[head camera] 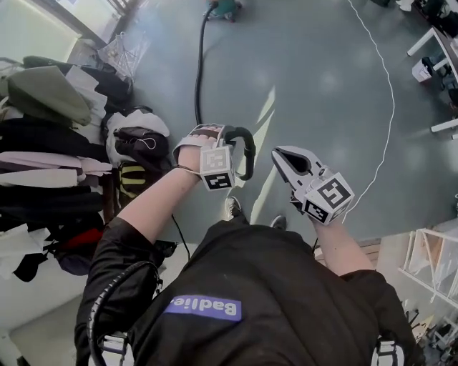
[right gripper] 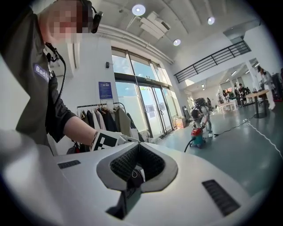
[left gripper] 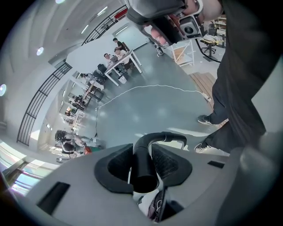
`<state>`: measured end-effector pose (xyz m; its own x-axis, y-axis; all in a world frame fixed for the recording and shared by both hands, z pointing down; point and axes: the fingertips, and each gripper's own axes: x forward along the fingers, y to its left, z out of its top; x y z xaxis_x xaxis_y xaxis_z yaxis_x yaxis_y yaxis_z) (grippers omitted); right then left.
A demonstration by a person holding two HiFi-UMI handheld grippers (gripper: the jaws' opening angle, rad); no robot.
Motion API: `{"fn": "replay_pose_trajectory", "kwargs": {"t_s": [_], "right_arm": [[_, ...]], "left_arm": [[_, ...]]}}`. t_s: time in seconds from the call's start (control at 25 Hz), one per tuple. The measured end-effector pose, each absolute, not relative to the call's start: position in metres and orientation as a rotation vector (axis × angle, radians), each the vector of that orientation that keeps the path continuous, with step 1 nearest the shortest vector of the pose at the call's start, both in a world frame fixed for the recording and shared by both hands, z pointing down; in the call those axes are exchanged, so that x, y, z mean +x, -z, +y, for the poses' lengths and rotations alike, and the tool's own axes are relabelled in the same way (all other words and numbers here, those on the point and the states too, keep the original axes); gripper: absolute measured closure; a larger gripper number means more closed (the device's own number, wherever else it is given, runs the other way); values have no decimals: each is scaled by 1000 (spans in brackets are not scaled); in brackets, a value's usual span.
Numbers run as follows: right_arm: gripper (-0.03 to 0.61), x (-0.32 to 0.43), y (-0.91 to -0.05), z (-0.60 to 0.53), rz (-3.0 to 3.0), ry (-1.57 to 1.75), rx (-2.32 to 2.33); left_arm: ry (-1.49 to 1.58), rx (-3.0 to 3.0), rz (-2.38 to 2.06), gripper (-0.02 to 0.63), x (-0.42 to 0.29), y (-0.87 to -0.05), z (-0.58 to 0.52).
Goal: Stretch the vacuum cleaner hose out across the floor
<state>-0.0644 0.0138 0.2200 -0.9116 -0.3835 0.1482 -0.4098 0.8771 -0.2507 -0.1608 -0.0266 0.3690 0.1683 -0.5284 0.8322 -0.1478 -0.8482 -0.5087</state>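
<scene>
Grey floor (head camera: 322, 107), vacuum cleaner (head camera: 225, 8) way off at 12 o'clock. Its black hose (head camera: 198, 71) snakes down to the left gripper (left gripper: 142, 149), fingers (left gripper: 170, 163) clamped on the curved end. It looks light and floppy, so I'd grab that stiffer end. Right gripper (right gripper: 138, 148) is pinched together, empty.

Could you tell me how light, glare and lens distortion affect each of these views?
Head view: sunlight streaks glare on the floor beside the hose. Left gripper view: heavy fisheye curving, dark corners, yet the hose end is sharp. Right gripper view: bright glass doors and ceiling lights, railing bent.
</scene>
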Motion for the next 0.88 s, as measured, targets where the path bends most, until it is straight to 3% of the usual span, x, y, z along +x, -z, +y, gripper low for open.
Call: {"fn": "replay_pose_trajectory", "kwargs": {"t_s": [0.4, 0.88], "right_arm": [[574, 41, -237, 56, -2985, -518, 499], [572, 30, -241, 117, -2990, -543, 401]], "left_arm": [[1829, -2082, 770, 476, -87, -354, 57], [1825, -2043, 873, 477, -96, -346, 122]]}}
